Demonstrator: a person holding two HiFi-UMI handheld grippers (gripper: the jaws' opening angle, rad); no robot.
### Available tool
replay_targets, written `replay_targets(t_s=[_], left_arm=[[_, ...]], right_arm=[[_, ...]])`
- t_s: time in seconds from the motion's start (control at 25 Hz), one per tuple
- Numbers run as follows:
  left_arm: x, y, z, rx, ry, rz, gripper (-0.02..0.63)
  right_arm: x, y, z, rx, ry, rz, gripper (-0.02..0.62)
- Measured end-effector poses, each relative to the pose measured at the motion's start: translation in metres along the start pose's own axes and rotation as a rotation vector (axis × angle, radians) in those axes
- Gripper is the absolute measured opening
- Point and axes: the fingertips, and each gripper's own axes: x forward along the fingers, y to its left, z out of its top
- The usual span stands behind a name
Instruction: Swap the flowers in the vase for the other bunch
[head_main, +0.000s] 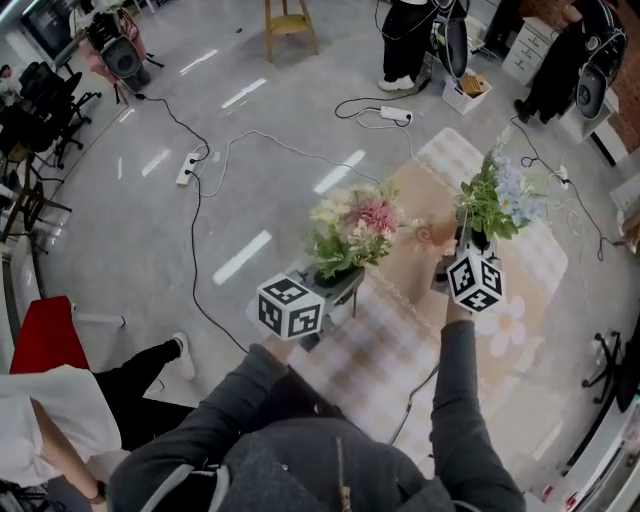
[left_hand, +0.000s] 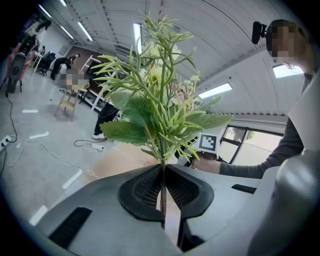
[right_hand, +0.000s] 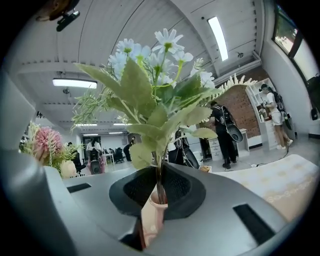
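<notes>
- The right tool (right_hand: 159, 192) was closed almost fully on the thin stems of the daisy bunch (right_hand: 155, 90). Its pads pinched them just above the mouth of the vase (right_hand: 151, 220).
- The left tool (left_hand: 162, 192) was closed just as tightly on the stems of the pink bunch (left_hand: 155, 95). It held them in the air to the left of the vase and apart from it, over the left edge of the tabletop (head_main: 385, 350).
- This looked like the 2nd half of the swap: 1 bunch was clear of the vase while the daisy stems sat at or just inside its neck. No view showed how deep they reached.
- The next move probably called for sinking the daisy stems straight down the neck until they settled, then easing the right tool open. Nothing steadied the vase and its neck looked narrow, so a sideways pull could have tipped it.
- After that, the pink bunch would have needed laying down on the tabletop.
- The daisy bunch stood upright with its long axis vertical, heads up and stem ends down into the vase.
- The vase stood upright on the tabletop, mouth up, in line with those stems.
- The pink bunch was also near upright, heads up, with its stems crossing the left tool's pads from top to bottom.
</notes>
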Motion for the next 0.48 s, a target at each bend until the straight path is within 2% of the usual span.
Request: replay_targets(t_s=[0.48], left_arm=[[-0.0006, -0.0007, -0.0027, -0.006, 0.012, -0.006, 0.026]], right_arm=[[0.0021, 0.0019, -0.0027, -0.009, -0.028, 0.013, 0.032]])
